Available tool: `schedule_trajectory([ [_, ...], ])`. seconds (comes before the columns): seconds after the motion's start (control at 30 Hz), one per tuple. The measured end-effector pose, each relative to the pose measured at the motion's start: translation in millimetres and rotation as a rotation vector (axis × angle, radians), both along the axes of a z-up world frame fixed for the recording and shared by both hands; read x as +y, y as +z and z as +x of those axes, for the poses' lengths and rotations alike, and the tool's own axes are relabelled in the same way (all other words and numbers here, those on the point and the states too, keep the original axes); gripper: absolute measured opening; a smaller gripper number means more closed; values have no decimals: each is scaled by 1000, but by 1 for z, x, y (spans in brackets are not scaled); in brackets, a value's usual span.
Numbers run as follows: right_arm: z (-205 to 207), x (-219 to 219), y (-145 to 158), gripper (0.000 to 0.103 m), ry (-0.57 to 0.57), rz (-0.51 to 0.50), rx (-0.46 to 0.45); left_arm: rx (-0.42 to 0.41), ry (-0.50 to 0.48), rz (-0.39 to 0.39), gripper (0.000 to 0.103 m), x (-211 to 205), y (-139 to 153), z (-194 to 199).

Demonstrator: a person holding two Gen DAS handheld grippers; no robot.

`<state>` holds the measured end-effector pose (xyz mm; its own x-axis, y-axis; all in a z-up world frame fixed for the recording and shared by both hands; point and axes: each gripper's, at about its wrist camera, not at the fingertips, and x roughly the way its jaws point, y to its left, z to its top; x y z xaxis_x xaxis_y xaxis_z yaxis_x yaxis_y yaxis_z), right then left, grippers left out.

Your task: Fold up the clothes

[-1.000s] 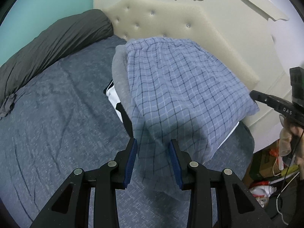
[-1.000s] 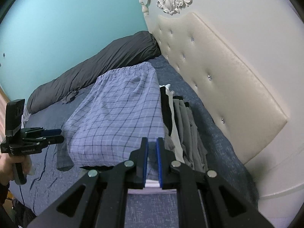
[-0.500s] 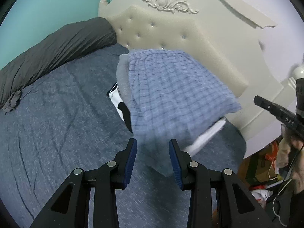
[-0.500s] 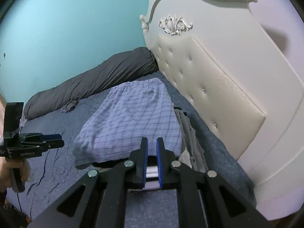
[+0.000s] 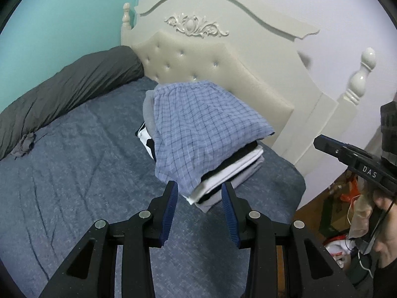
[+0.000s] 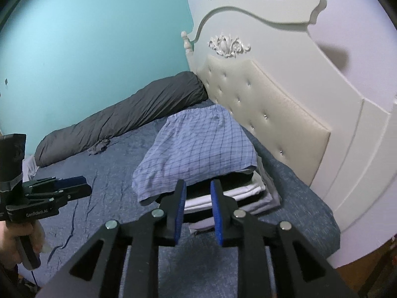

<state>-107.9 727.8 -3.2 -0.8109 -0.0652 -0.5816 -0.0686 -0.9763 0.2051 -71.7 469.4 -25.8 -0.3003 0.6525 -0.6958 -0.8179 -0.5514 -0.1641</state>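
A folded blue checked garment lies on top of a stack of folded clothes near the headboard end of the bed. One edge of it droops over the stack's near left side. My left gripper hangs open just short of the stack, with nothing between its fingers. My right gripper is open too, held back from the stack's near end and holding nothing. The left gripper shows at the left of the right wrist view, and the right gripper at the right of the left wrist view.
The bed has a blue-grey cover. A rolled dark grey duvet lies along the teal wall, a small grey cloth beside it. The cream padded headboard stands close behind the stack. Boxes and clutter sit on the floor at right.
Both grippers have pulled back and up from the stack. The right gripper, shut before, has opened. The checked garment now rests on the stack, free of both grippers.
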Motion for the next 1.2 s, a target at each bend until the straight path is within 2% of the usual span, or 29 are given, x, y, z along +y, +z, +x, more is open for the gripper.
schedule_trajectory([
  [0.07,11,-6,6,30,-12,-8,7,10,-3,8,42,-8,5,8],
  [0.23,35,-25,14,34,-26,7,15,37,-16,14,47,-28,13,27],
  [0.5,67,-51,15,41,-58,21,10,43,-17,50,52,-59,21,44],
  [0.63,84,-60,15,46,-74,-6,5,32,-13,67,53,-79,24,51],
  [0.7,93,-67,14,50,-84,-11,2,29,-12,74,65,-87,25,57],
  [0.8,106,-78,13,53,-83,-15,1,58,-17,70,65,-97,26,67],
  [0.93,122,-90,11,56,-83,-8,3,47,-25,72,65,-111,26,74],
  [1.2,147,-110,13,67,-100,-3,17,82,-30,83,65,-134,27,91],
])
